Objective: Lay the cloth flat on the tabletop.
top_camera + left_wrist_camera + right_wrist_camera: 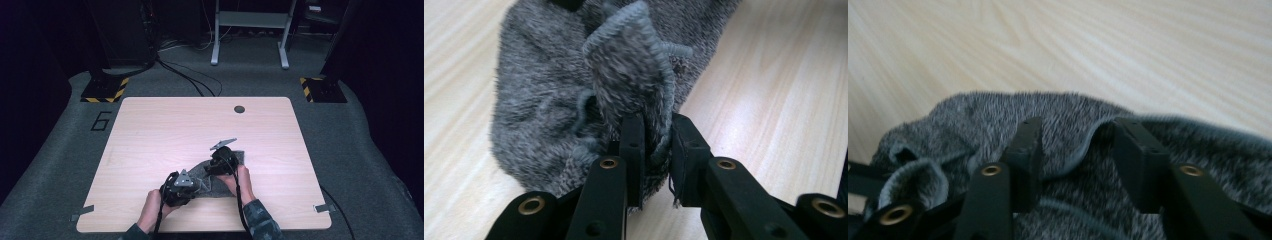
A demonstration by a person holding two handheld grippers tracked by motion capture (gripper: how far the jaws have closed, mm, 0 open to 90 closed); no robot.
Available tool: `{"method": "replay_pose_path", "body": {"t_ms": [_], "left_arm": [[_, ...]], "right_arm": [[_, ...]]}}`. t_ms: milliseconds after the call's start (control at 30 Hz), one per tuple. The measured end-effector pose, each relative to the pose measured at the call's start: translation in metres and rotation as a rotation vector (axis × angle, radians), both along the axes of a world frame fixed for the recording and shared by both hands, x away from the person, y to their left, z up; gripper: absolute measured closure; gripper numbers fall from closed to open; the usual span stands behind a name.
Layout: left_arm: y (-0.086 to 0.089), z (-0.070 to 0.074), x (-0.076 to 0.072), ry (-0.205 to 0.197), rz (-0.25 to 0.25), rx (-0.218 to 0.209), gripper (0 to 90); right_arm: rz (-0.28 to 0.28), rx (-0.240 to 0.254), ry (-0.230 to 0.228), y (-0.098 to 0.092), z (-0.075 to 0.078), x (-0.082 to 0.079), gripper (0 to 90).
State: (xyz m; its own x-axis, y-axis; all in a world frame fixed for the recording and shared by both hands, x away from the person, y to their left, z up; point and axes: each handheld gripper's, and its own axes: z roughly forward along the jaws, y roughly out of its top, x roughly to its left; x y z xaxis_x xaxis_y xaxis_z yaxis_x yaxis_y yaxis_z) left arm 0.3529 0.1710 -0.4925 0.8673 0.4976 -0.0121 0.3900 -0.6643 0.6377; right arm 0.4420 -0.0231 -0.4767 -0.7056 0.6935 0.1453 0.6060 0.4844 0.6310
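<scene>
We see one grey fuzzy cloth point(220, 179) lying near the front edge of one wooden desk point(165, 125), between two handheld grippers. The left gripper point(658, 145) pinches a raised corner of the cloth between its fingers. The right gripper point(1075, 160) has its fingers spread over a ridge of cloth, not pressing it. From above, hands and grippers hide much of the cloth, and its shape is hard to make out.

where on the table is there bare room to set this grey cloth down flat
The table is bare between the cable hole and the grey cloth, and along both side edges. It is crowded at the near middle, around the cloth and both grippers.
</scene>
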Motion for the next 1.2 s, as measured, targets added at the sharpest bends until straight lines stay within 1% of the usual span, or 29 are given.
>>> {"method": "replay_pose_path", "body": {"t_ms": [33, 67, 100, 133, 200, 233, 267, 300, 367, 400, 433, 533, 567, 633, 667, 700, 767, 800, 833, 867, 900, 933, 967, 1000, 1033, 1100, 1133, 1167, 1200], "left_arm": [[-0.001, -0.003, 0.0, -0.005, 0.005, -0.003, 78.0], [-0.002, -0.006, -0.001, 0.0, 0.002, 0.004, 78.2], [-0.002, -0.006, -0.002, -0.004, 0.005, 0.007, 78.2], [-0.001, -0.007, -0.002, -0.001, 0.003, -0.001, 78.3], [0.0, -0.01, -0.003, 0.001, 0.006, -0.002, 78.5], [0.001, -0.011, -0.002, 0.007, -0.003, -0.005, 78.7], [0.001, -0.011, -0.002, 0.007, -0.003, -0.005, 78.8], [0.001, -0.013, -0.003, 0.01, 0.002, -0.021, 78.9], [0.001, -0.013, -0.003, 0.016, -0.001, -0.021, 78.9], [0.001, -0.013, -0.003, 0.016, -0.001, -0.021, 79.0], [0.001, -0.013, -0.002, 0.011, -0.002, -0.02, 78.9], [0.001, -0.013, -0.001, 0.018, -0.009, -0.021, 78.6], [0.002, -0.013, -0.001, 0.02, -0.008, -0.025, 78.4], [0.003, -0.013, 0.0, 0.025, -0.012, -0.028, 77.8], [0.003, -0.012, 0.001, 0.035, -0.014, -0.034, 76.1], [0.004, -0.011, 0.001, 0.037, -0.011, -0.03, 73.3], [0.005, -0.009, 0.001, 0.044, -0.003, -0.037, 62.2], [0.007, -0.006, 0.001, 0.043, 0.003, -0.036, 57.3], [0.013, 0.002, 0.003, 0.038, 0.026, -0.06, 50.5], [0.013, 0.002, 0.003, 0.038, 0.026, -0.06, 44.8], [0.021, 0.012, 0.005, 0.042, 0.042, -0.105, 44.4], [0.021, 0.012, 0.005, 0.042, 0.042, -0.105, 41.9], [0.025, 0.018, 0.006, 0.035, 0.054, -0.117, 37.4], [0.028, 0.025, 0.007, 0.021, 0.065, -0.126, 37.4], [0.032, 0.038, 0.008, -0.011, 0.084, -0.147, 36.7], [0.034, 0.049, 0.013, -0.054, 0.108, -0.13, 37.6], [0.034, 0.049, 0.013, -0.054, 0.108, -0.13, 39.0], [0.033, 0.052, 0.018, -0.087, 0.128, -0.123, 39.0], [0.031, 0.054, 0.023, -0.104, 0.141, -0.094, 40.5]], "right_arm": [[0.013, -0.004, 0.039, 0.003, -0.008, 0.0, 56.2], [0.03, -0.004, 0.048, 0.004, -0.011, 0.001, 59.1], [0.025, -0.01, 0.075, 0.008, -0.014, 0.001, 64.4], [0.029, -0.023, 0.068, 0.011, -0.018, 0.002, 70.4], [0.043, -0.026, 0.087, 0.016, -0.023, 0.003, 80.3], [0.052, -0.026, 0.078, 0.019, -0.025, 0.004, 83.8], [0.052, -0.026, 0.078, 0.019, -0.025, 0.004, 83.8], [0.057, -0.042, 0.067, 0.024, -0.025, 0.005, 86.5], [0.061, -0.061, 0.041, 0.028, -0.02, 0.009, 87.2], [0.061, -0.061, 0.041, 0.028, -0.02, 0.009, 87.2], [0.047, -0.064, 0.02, 0.032, -0.014, 0.017, 87.4], [0.032, -0.056, 0.011, 0.036, -0.009, 0.026, 87.3], [0.017, -0.05, -0.001, 0.04, -0.004, 0.036, 87.0], [-0.006, -0.031, 0.015, 0.045, -0.002, 0.046, 86.1], [0.0, -0.021, 0.025, 0.047, -0.002, 0.05, 84.9], [0.008, -0.026, 0.038, 0.051, -0.004, 0.053, 82.2], [0.017, -0.037, 0.054, 0.053, -0.007, 0.054, 73.6], [0.022, -0.022, 0.056, 0.05, -0.006, 0.053, 70.1], [0.022, 0.0, 0.042, 0.045, -0.003, 0.051, 66.4], [0.022, 0.0, 0.042, 0.045, -0.003, 0.051, 66.4], [0.025, 0.036, 0.001, 0.031, 0.006, 0.047, 59.2], [0.025, 0.036, 0.001, 0.031, 0.006, 0.047, 59.2], [0.004, 0.051, -0.022, 0.017, 0.017, 0.039, 53.6], [0.004, 0.051, -0.022, 0.017, 0.017, 0.039, 53.6], [-0.013, 0.05, -0.062, 0.0, 0.025, 0.034, 52.5], [-0.048, 0.034, -0.077, -0.016, 0.025, 0.029, 52.6], [-0.056, 0.025, -0.071, -0.023, 0.021, 0.028, 52.5], [-0.056, 0.025, -0.071, -0.023, 0.021, 0.028, 52.5], [-0.071, 0.005, -0.055, -0.028, 0.016, 0.026, 52.7]]}}
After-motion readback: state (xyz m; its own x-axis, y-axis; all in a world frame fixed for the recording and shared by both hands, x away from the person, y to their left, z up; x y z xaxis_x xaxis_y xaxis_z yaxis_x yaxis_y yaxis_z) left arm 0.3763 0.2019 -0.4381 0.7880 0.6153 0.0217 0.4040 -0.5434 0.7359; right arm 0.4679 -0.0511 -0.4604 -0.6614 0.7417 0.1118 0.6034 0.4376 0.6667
